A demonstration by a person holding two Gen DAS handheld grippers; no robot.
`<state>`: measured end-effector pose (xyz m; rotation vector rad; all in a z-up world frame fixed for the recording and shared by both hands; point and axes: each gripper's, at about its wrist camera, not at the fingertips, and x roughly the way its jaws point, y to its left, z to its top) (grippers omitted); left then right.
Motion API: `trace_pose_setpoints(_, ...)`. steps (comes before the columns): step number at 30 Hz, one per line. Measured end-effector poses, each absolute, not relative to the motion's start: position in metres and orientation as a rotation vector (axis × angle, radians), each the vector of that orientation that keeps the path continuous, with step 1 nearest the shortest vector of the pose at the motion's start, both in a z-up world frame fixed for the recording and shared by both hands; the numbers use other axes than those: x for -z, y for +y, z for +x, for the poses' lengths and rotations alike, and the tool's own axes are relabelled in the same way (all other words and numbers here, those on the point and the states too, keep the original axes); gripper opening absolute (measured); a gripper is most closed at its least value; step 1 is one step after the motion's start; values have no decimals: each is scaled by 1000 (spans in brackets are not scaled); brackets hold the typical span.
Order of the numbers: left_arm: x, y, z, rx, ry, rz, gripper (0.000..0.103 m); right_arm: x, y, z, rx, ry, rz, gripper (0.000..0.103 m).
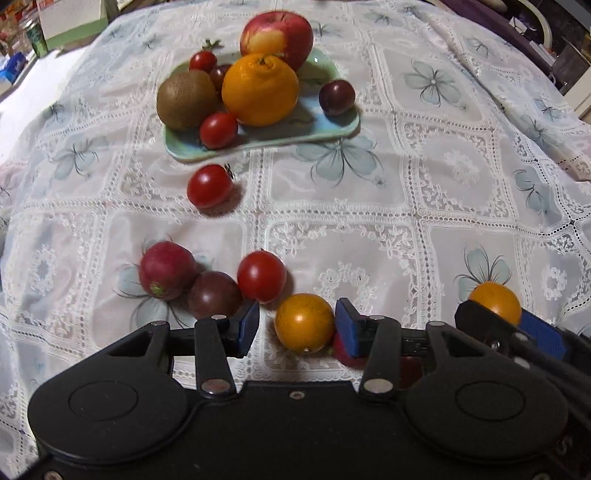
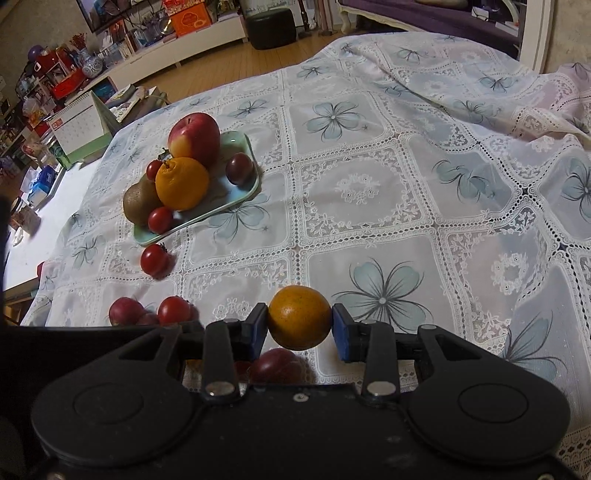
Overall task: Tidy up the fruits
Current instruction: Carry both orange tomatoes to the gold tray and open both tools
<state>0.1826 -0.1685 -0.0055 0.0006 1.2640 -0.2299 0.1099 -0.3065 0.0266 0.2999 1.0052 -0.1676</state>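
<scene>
A pale green plate [image 1: 192, 149] at the back holds an apple [image 1: 277, 31], an orange [image 1: 260, 88], a kiwi [image 1: 186, 98] and small tomatoes. My left gripper [image 1: 297, 326] is open around a yellow tomato [image 1: 303, 323] on the cloth; its right pad touches the tomato. Loose red tomatoes [image 1: 261, 277], a dark one [image 1: 214, 293] and a radish [image 1: 166, 269] lie left of it. My right gripper [image 2: 299, 326] is shut on another yellow tomato [image 2: 299, 317], held above the cloth; it also shows in the left wrist view [image 1: 495, 301]. The plate [image 2: 236, 199] shows in the right wrist view too.
A lace floral tablecloth [image 2: 406, 206] covers the table. One red tomato [image 1: 208, 184] lies just in front of the plate. A dark red fruit [image 2: 277, 365] sits under my right gripper. A calendar [image 2: 77, 127] and clutter stand beyond the table's left edge.
</scene>
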Motion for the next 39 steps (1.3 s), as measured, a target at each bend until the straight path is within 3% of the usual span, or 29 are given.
trace_pose_setpoints(5,11,-170,186,191,1251,-8,53,-25,-307,106,163,996,299,38)
trace_pose_setpoints(9,23,-168,193,201,1291,-50,45,-23,-307,103,156,1000,312,38)
trace_pose_setpoints(16,4,-163,189,224,1284,-35,45,-21,-304,103,153,1017,322,38)
trace_pose_setpoints(25,-48,-109,142,266,1194,28,45,-46,-296,83,115,1012,336,38)
trace_pose_setpoints(39,-31,-17,63,221,1199,31,45,-41,-236,43,-60,1156,263,38)
